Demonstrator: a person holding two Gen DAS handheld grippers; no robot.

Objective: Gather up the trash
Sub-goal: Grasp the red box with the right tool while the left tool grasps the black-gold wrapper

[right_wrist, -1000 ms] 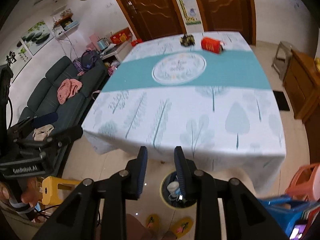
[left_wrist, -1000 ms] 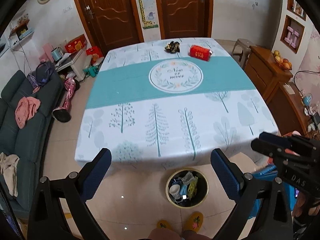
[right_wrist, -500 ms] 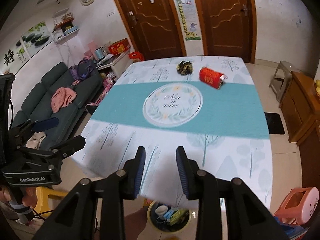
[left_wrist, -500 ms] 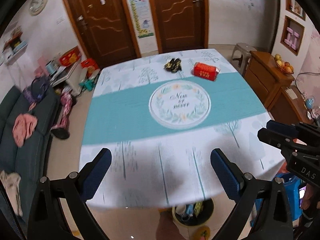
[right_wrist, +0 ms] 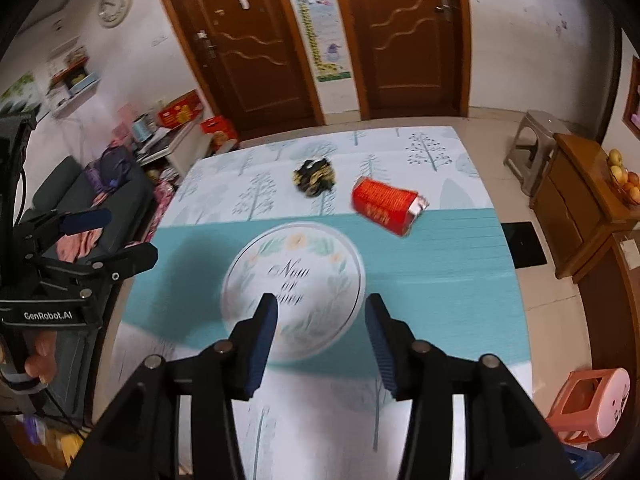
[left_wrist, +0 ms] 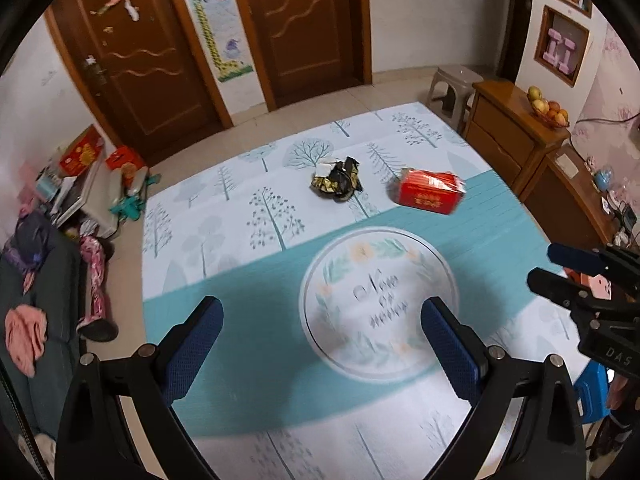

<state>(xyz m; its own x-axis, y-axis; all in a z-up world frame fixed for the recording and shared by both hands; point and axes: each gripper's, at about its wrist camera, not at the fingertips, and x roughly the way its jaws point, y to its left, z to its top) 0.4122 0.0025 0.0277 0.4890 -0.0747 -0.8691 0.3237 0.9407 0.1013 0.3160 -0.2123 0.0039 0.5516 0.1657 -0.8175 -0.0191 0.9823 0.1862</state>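
A crumpled black and gold wrapper [left_wrist: 337, 183] and a red carton [left_wrist: 430, 191] lying on its side sit at the far end of the table [left_wrist: 248, 320], which has a teal and white tree-print cloth. Both also show in the right wrist view, the wrapper [right_wrist: 315, 176] left of the carton [right_wrist: 386, 205]. My left gripper [left_wrist: 322, 344] is open and empty above the table's middle. My right gripper [right_wrist: 320, 332] is open and empty over the round emblem. Each gripper shows at the edge of the other's view.
Two brown doors [left_wrist: 304, 24] stand behind the table. A wooden cabinet [left_wrist: 516, 136] with fruit and a grey stool [left_wrist: 452, 84] are at the right. A sofa [left_wrist: 24, 320] and clutter are at the left. A pink stool [right_wrist: 592, 400] stands at the near right.
Both grippers moved forward from the table's near edge to over its middle. The floor bin dropped out of view. The right gripper's jaws opened from nearly shut.
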